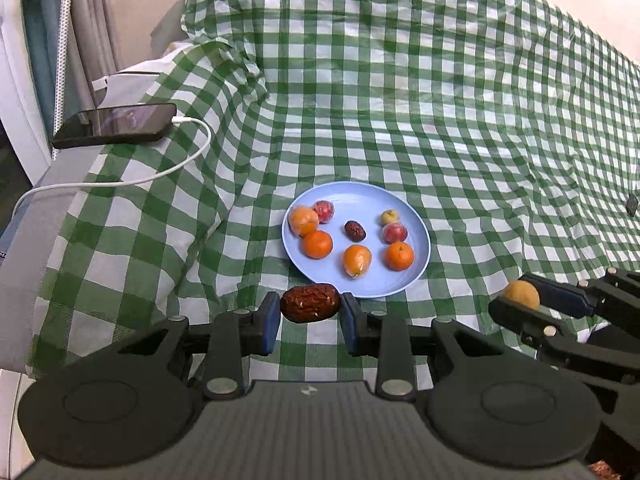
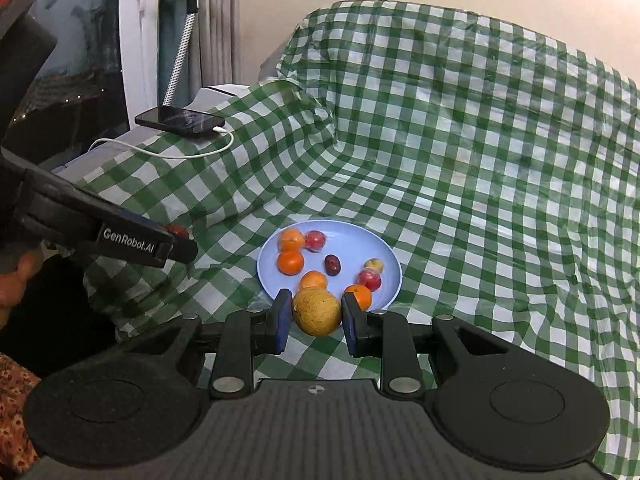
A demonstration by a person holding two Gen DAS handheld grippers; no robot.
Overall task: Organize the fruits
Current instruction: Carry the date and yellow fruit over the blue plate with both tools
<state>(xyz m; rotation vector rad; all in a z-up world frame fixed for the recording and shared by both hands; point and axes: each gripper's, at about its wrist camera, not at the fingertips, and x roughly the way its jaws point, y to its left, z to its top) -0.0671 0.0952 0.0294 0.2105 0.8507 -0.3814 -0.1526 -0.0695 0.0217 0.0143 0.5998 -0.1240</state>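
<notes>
A light blue plate [image 1: 416,236] lies on the green checked cloth and holds several small fruits: oranges [image 1: 317,244], reddish fruits [image 1: 394,233], a dark red date [image 1: 355,231] and a small yellow fruit [image 1: 388,216]. My left gripper [image 1: 310,305] is shut on a wrinkled dark red date [image 1: 310,303], held just before the plate's near rim. My right gripper [image 2: 316,312] is shut on a round yellow fruit [image 2: 317,311], held over the plate's [image 2: 384,252] near edge. The right gripper also shows in the left wrist view [image 1: 520,298], to the right of the plate.
A black phone [image 1: 116,124] with a white charging cable [image 1: 176,168] lies at the far left on the cloth's edge. The green checked cloth [image 1: 460,112] rises in folds behind the plate. A white frame and curtain stand at the far left.
</notes>
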